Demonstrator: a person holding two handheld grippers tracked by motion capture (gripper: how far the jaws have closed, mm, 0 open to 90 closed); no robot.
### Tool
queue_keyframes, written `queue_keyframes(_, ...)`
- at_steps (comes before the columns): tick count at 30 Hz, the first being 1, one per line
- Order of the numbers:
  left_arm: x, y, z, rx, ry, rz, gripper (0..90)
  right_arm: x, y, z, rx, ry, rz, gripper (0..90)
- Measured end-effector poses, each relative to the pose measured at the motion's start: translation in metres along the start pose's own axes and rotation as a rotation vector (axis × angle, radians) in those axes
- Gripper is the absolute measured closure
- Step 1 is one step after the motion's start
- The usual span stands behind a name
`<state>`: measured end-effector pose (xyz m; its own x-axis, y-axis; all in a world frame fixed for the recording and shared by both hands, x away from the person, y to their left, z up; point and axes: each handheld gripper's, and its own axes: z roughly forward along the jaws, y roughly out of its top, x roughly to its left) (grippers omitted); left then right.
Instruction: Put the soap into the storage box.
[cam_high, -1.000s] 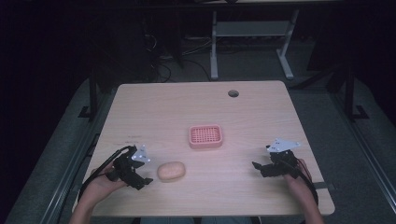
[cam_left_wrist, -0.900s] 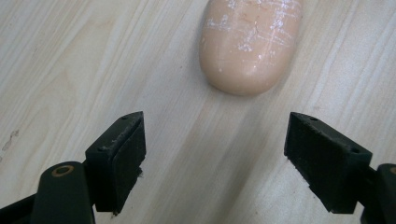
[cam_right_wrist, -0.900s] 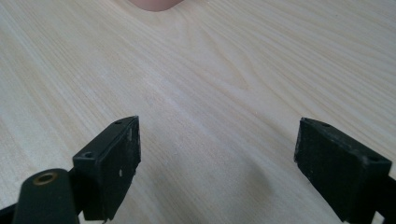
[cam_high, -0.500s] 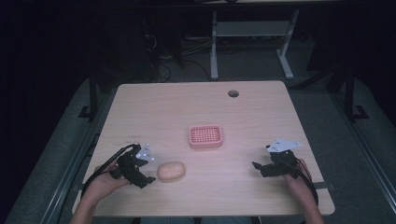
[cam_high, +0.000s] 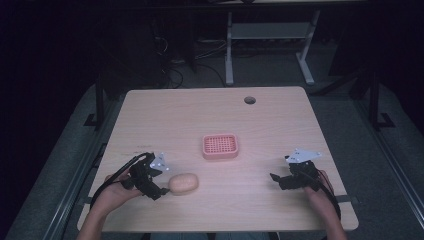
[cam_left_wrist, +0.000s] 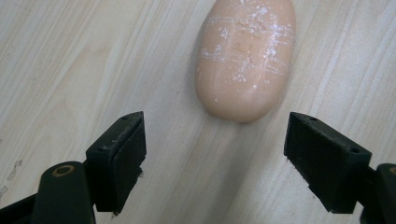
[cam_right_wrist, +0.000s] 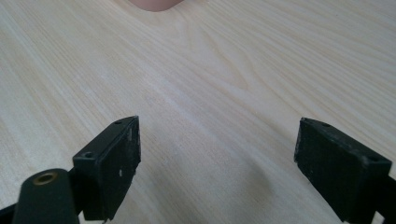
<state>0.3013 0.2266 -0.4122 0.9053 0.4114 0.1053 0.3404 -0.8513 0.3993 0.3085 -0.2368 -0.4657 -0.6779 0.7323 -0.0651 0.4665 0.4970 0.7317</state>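
Left gripper (cam_high: 159, 187) sits low over the near left part of the table (cam_high: 280, 120), jaws spread wide, nothing between them. Just ahead of its tips lies the potato (cam_high: 183, 183), tan, oval, lying flat on the wood; in the high view the tips look close to its left end, whether touching or not cannot be told from there. The left gripper view settles it: the potato (cam_left_wrist: 245, 60) lies beyond the jaws, its rounded near end short of both pads, a strip of bare wood between. That view also picks up pale dusty scuffs on the skin, which the high view is too coarse to show. Nothing lies between the jaws and the potato. Farther out, near the table's middle, sits a pink basket (cam_high: 220, 146), shallow, with a gridded floor, well apart from the potato. At the far edge, a dark round hole (cam_high: 249, 100) in the tabletop. Right gripper (cam_high: 274, 178) is over the near right part of the table, well apart from the potato and the basket, jaws likewise wide and empty. The right gripper view gives bare wood grain between its pads, and a pinkish curved edge (cam_right_wrist: 156, 4) cut off at the top; what it belongs to cannot be told. A hand (cam_high: 112, 192) holds the left gripper from below.
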Motion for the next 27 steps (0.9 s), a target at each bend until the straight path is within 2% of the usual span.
queue_keyframes(10, 0.001, 0.012, 0.002, 0.008, -0.01, 0.023, 21.0, -0.001, -0.001, 0.0, -0.006, 0.006, 0.004, 13.9)
queue_keyframes(16, -0.001, 0.024, 0.009, 0.031, -0.024, 0.051, 21.0, -0.001, 0.0, -0.001, -0.012, 0.006, 0.003, 13.9)
queue_keyframes(27, -0.002, 0.035, 0.019, 0.043, -0.05, 0.059, 21.0, -0.001, 0.0, 0.0, -0.014, 0.01, -0.001, 13.9)
